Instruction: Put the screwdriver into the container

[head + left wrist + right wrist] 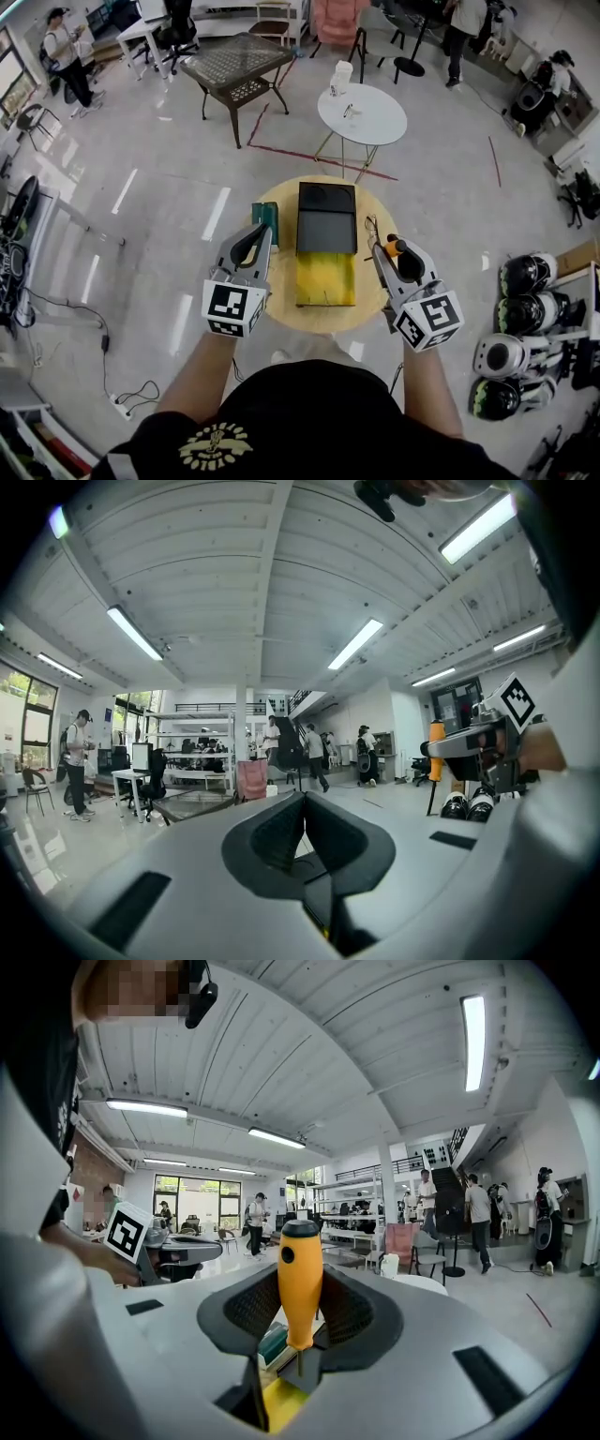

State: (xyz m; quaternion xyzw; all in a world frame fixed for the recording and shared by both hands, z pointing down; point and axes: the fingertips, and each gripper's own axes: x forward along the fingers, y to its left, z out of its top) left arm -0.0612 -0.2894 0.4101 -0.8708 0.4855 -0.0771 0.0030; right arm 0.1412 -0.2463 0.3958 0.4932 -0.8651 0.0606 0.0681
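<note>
My right tool (300,1321) pinches the orange screwdriver (300,1269) upright beside the container (326,234); left tool (303,808) pressed together, empty.

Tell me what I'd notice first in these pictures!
The bright orange screwdriver stands out most, held upright by the right gripper. Next comes the black and yellow container on the round wooden table, lying between the two grippers. The left gripper is shut and empty.
</note>
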